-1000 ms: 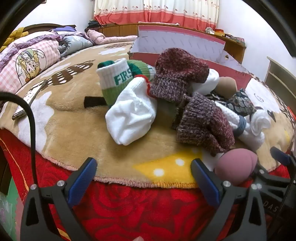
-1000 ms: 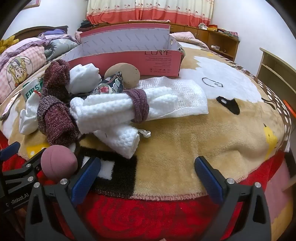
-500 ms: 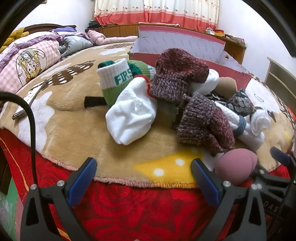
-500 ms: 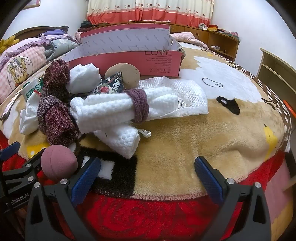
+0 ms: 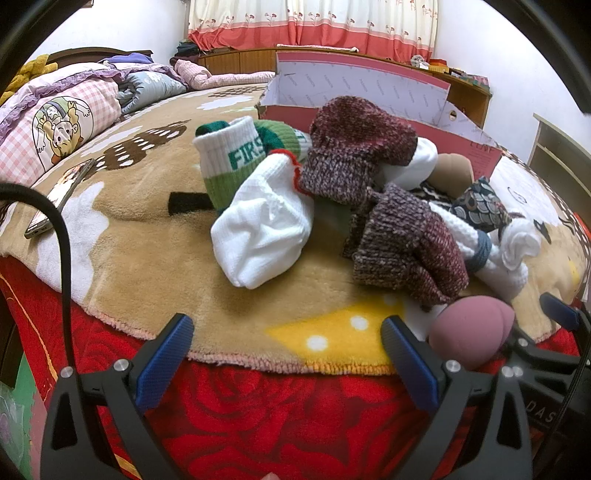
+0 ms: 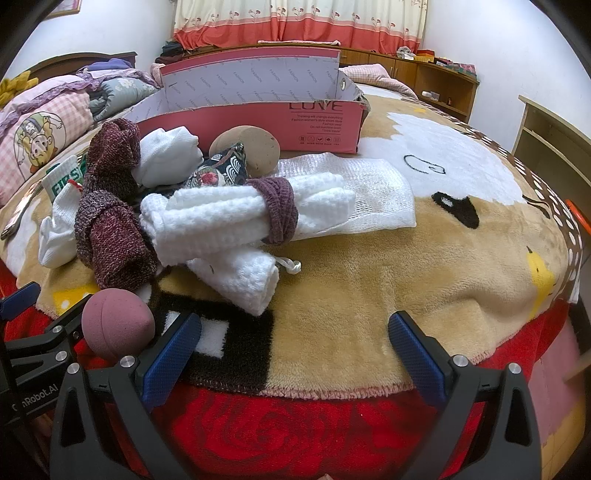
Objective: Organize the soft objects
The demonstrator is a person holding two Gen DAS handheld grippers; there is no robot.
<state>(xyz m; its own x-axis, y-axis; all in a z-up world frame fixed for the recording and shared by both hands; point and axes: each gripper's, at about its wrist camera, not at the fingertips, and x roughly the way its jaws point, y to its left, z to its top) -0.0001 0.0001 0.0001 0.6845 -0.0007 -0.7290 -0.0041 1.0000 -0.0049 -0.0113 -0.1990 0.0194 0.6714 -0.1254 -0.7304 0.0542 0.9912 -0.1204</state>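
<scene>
A bed (image 6: 424, 266) under a tan cartoon blanket holds piled socks (image 5: 266, 229) before a pink box (image 6: 317, 122), curtains (image 6: 295, 22) behind, both the left claw (image 5: 288, 358) and right claw (image 6: 295, 354) wide open, empty.

Bed blanket (image 6: 388, 266) — socks (image 5: 266, 225), towels (image 6: 221, 218), box (image 6: 280, 122).

We are in a home bedroom: a bed (image 5: 122, 240) with a plush cartoon blanket (image 6: 388, 266), a pink checked pillow (image 5: 62, 122), floral curtains (image 5: 314, 22), and low wooden cabinets (image 6: 424, 77) along the white wall.
</scene>
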